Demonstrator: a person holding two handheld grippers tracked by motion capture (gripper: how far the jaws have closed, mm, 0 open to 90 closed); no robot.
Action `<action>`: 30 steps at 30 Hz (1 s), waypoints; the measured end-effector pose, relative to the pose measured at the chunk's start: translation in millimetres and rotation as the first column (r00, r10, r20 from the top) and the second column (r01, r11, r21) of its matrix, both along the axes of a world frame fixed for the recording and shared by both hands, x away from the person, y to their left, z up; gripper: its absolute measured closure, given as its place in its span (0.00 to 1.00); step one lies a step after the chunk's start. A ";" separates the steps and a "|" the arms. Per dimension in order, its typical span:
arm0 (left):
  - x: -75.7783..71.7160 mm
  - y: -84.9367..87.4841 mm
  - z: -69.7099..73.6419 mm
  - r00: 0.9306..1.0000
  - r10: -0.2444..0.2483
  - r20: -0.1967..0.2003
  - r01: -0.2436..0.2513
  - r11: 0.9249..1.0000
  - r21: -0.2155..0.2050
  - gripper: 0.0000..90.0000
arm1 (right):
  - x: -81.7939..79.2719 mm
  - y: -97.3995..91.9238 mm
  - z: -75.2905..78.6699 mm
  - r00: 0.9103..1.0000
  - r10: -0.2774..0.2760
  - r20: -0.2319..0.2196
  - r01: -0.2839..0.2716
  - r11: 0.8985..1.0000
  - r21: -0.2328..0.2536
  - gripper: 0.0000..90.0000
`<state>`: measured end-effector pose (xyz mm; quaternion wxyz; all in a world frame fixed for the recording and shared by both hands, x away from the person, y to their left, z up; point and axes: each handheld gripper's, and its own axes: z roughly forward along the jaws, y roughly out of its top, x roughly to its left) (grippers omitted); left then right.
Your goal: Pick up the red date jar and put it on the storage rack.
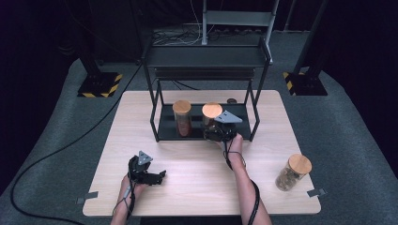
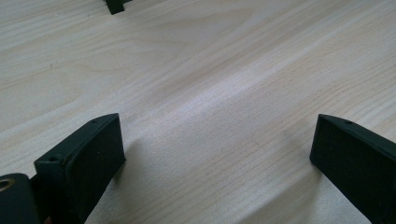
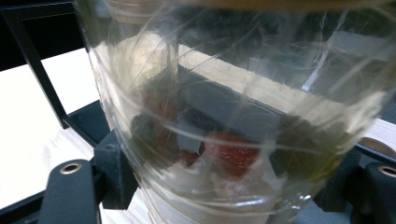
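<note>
Pale matt wooden table, black metal rack, glossy scratched glass jar.

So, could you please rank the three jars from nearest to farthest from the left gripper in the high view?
From the left gripper:
1. Left rack jar, on the rack's bottom shelf.
2. Right rack jar, beside it, in the right gripper.
3. Table jar, near the table's right edge.

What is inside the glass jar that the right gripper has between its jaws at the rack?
Through the glass jar, red and dark pieces lie near the bottom. What they are cannot be told.
</note>
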<state>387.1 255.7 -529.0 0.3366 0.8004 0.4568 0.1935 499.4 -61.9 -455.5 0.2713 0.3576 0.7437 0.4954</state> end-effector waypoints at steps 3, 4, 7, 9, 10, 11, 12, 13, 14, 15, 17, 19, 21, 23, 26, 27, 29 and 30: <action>0.0 0.0 0.0 1.000 0.000 0.000 0.000 1.000 0.000 0.03 | 2.4 1.2 -0.3 1.000 0.000 0.000 0.000 1.000 -0.002 0.27; 0.0 0.0 0.0 1.000 0.000 0.000 0.000 1.000 0.000 0.03 | 3.3 1.6 -0.2 1.000 -0.002 -0.003 0.002 1.000 -0.002 0.27; 0.0 0.0 0.0 1.000 0.000 0.000 0.000 1.000 0.000 0.03 | 6.4 1.8 0.0 1.000 -0.003 -0.001 0.003 1.000 -0.002 0.27; 0.0 0.0 0.0 1.000 0.000 0.000 0.000 1.000 0.000 0.03 | 7.9 2.2 0.1 1.000 -0.004 -0.002 0.004 1.000 -0.002 0.27; 0.0 0.0 0.0 1.000 0.000 0.000 0.000 1.000 0.000 0.03 | 8.4 2.5 0.0 1.000 -0.005 -0.002 0.005 1.000 -0.001 0.27; 0.0 0.0 0.0 1.000 0.000 0.000 0.000 1.000 0.000 0.03 | 8.9 2.8 0.0 1.000 -0.006 -0.002 0.006 1.000 -0.001 0.27; 0.0 0.0 0.0 1.000 0.000 0.000 0.000 1.000 0.000 0.03 | 9.4 3.1 -0.2 1.000 -0.006 -0.002 0.006 1.000 -0.001 0.27; 0.0 0.0 0.0 1.000 0.000 0.000 0.000 1.000 0.000 0.03 | 9.8 3.3 -0.4 1.000 -0.007 -0.002 0.007 1.000 -0.002 0.27; 0.0 0.0 0.0 1.000 0.000 0.000 0.000 1.000 0.001 0.03 | 10.3 3.7 -0.7 1.000 -0.009 -0.002 0.009 1.000 -0.002 0.27; 0.0 0.0 0.0 1.000 0.000 0.000 0.000 1.000 0.000 0.03 | 10.9 3.9 -1.0 1.000 -0.010 -0.002 0.010 1.000 -0.002 0.27; 0.0 0.0 0.0 1.000 0.000 0.000 0.000 1.000 0.000 0.03 | 11.8 4.5 -1.7 1.000 -0.012 -0.003 0.012 1.000 -0.003 0.27; 0.0 0.0 0.0 1.000 0.000 0.000 0.000 1.000 0.000 0.03 | 12.7 5.0 -2.5 1.000 -0.014 -0.004 0.014 1.000 -0.003 0.27; 0.0 0.0 0.0 1.000 0.000 0.000 0.000 1.000 0.000 0.03 | 13.7 5.4 -3.3 1.000 -0.016 -0.005 0.016 1.000 -0.006 0.27; 0.0 0.0 0.0 1.000 0.000 0.000 0.000 1.000 0.000 0.03 | 14.8 5.6 -3.9 1.000 -0.017 -0.005 0.017 1.000 -0.006 0.27; 0.0 0.0 0.0 1.000 0.000 0.000 0.000 1.000 0.000 0.03 | 16.3 5.7 -4.3 1.000 -0.022 -0.006 0.022 1.000 -0.004 0.27; 0.1 0.0 0.0 1.000 0.000 0.000 0.000 1.000 0.000 0.03 | 16.8 5.7 -4.3 1.000 -0.021 -0.007 0.021 1.000 -0.002 0.27; 0.1 0.0 0.0 1.000 0.000 0.000 0.000 1.000 0.000 0.03 | 17.7 6.0 -4.4 1.000 -0.022 -0.005 0.022 1.000 -0.003 0.27; 0.1 0.0 0.0 1.000 0.000 0.000 0.000 1.000 0.000 0.03 | 18.2 6.3 -4.4 1.000 -0.023 -0.005 0.023 1.000 -0.003 0.27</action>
